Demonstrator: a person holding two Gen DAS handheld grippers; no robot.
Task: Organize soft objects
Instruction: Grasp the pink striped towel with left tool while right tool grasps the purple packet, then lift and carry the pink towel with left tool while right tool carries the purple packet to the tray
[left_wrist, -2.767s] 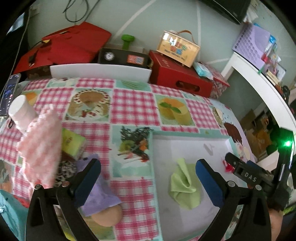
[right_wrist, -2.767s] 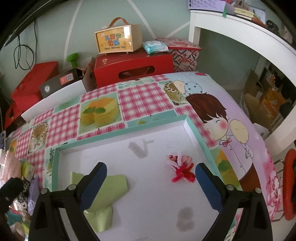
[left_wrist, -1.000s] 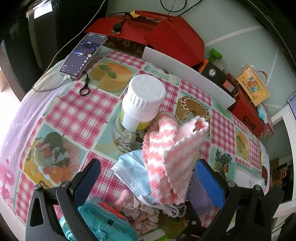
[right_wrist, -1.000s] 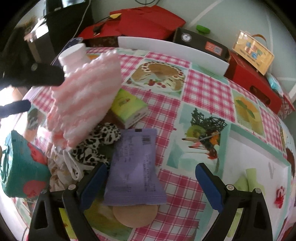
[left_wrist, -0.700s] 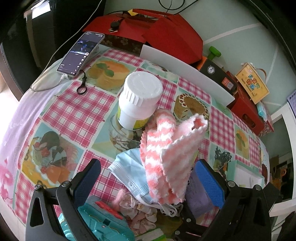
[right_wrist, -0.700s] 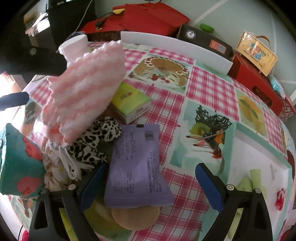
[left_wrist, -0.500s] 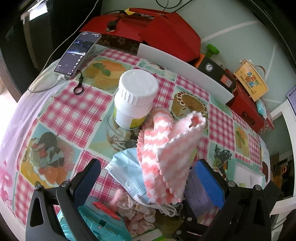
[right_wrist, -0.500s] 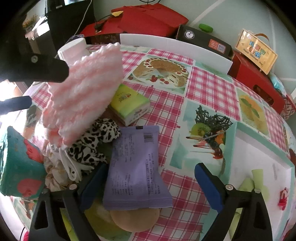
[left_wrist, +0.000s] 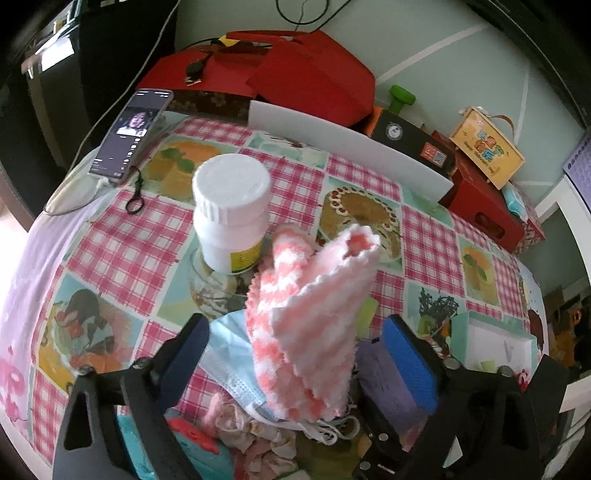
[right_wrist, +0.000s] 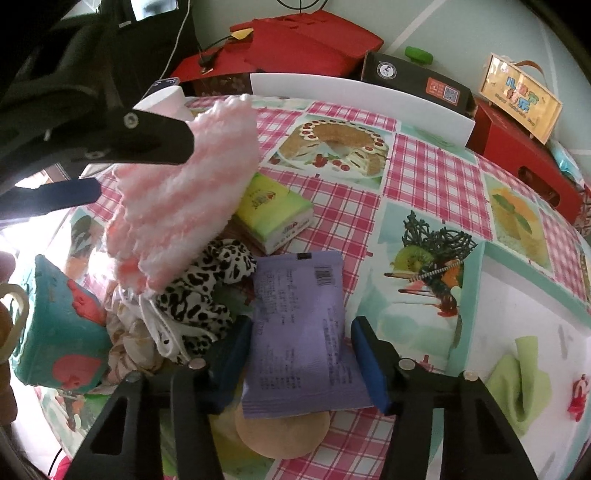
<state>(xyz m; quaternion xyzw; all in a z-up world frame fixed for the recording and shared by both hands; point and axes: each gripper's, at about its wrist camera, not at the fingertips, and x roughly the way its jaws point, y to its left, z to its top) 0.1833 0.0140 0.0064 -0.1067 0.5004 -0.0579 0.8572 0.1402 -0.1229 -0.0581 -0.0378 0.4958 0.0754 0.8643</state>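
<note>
A pink-and-white fluffy cloth (left_wrist: 314, 317) stands up from a pile of soft things, between the fingers of my open left gripper (left_wrist: 295, 354); it also shows in the right wrist view (right_wrist: 184, 192). My right gripper (right_wrist: 301, 360) is half closed around a purple packet (right_wrist: 299, 332), with its pads close to the packet's sides; contact is not clear. Beside it lie a leopard-print cloth (right_wrist: 207, 284), a blue face mask (left_wrist: 229, 354) and a beige round pad (right_wrist: 280, 432). The white tray (right_wrist: 524, 295) at right holds a green cloth (right_wrist: 521, 380) and a red scrunchie (right_wrist: 578, 398).
A white bottle (left_wrist: 231, 210) stands behind the pile. A green tissue pack (right_wrist: 273, 214), a teal toy (right_wrist: 55, 325), a phone (left_wrist: 131, 136) and red boxes (left_wrist: 295, 74) at the back surround the checked tablecloth (left_wrist: 428, 236).
My right gripper's fingers have narrowed around the purple packet. My left gripper has stayed open around the pink cloth and shifted slightly closer.
</note>
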